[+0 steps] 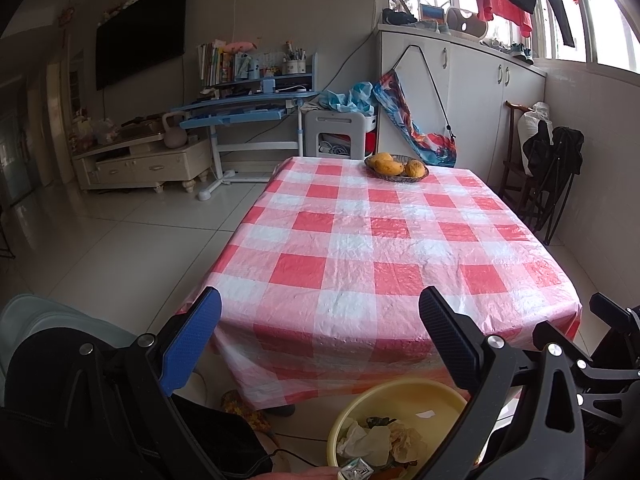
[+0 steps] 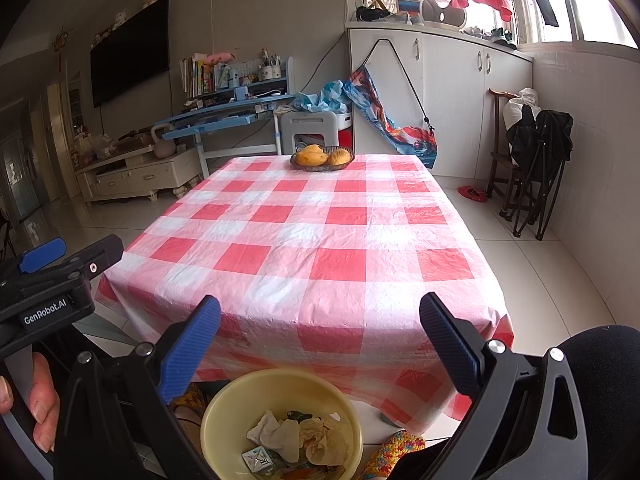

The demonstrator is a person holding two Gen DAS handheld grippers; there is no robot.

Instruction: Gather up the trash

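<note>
— Where has the trash ended up?

— In the yellow basin, down on the floor just in front of the table. There's crumpled paper in it, a thin plastic wrapper beside that, and a small shiny packet near the front rim. A dark scrap lies behind the paper; I cannot tell what it is.

— And the two tools?

— Both hang above the basin and grasp nothing. The right gripper has its jaws spread wide, with the near edge of the table showing between them. The left gripper is spread just as wide, and it sits just beside the other one, to its left.

— Is anyone's hand showing?

— A hand is wrapped around the left tool's handle, at the lower left of the right camera's view.

— What about the table?

— The table wears a red and white checked cloth. The only thing on it is a dark bowl at the far end, holding yellow fruit. Beyond it stand a blue desk with books, a television on the wall and white cupboards under a window with clothes hanging. A crocheted slipper lies on the floor to the right of the basin.
</note>
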